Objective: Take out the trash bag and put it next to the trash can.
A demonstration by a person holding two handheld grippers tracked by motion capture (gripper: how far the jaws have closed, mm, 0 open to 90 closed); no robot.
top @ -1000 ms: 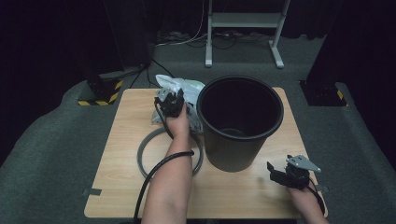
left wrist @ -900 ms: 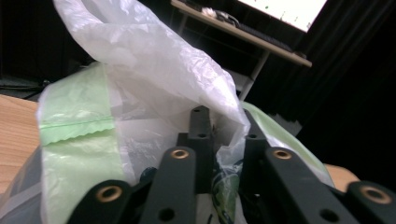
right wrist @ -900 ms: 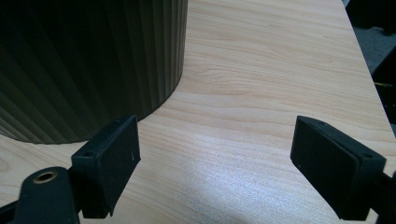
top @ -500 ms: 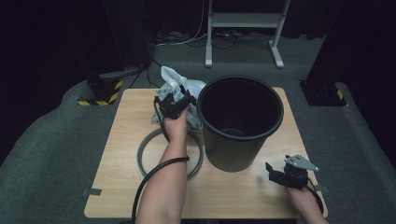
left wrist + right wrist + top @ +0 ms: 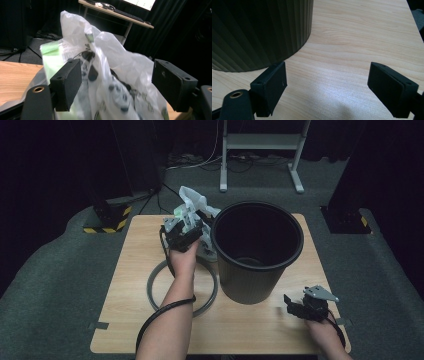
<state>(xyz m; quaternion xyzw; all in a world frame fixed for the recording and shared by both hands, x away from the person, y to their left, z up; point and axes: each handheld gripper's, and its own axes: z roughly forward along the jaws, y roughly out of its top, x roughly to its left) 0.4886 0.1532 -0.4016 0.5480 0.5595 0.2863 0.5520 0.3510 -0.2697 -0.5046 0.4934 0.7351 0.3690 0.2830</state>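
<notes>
While loose, bag (image 5: pixel 107 82) between fingers (image 5: pixel 67 83)

Left claw (image 5: pixel 116 85) newly open around bag (image 5: pixel 105 62)

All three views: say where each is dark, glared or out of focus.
High view: the table is lit and the floor around falls to black; the bin hides its bottom in shadow. Left gripper view: the bag is bright and soft at its lower folds, with a dark background. Right gripper view: a pale glare patch on the wood between the jaws; the bin's ribs are dim.
</notes>
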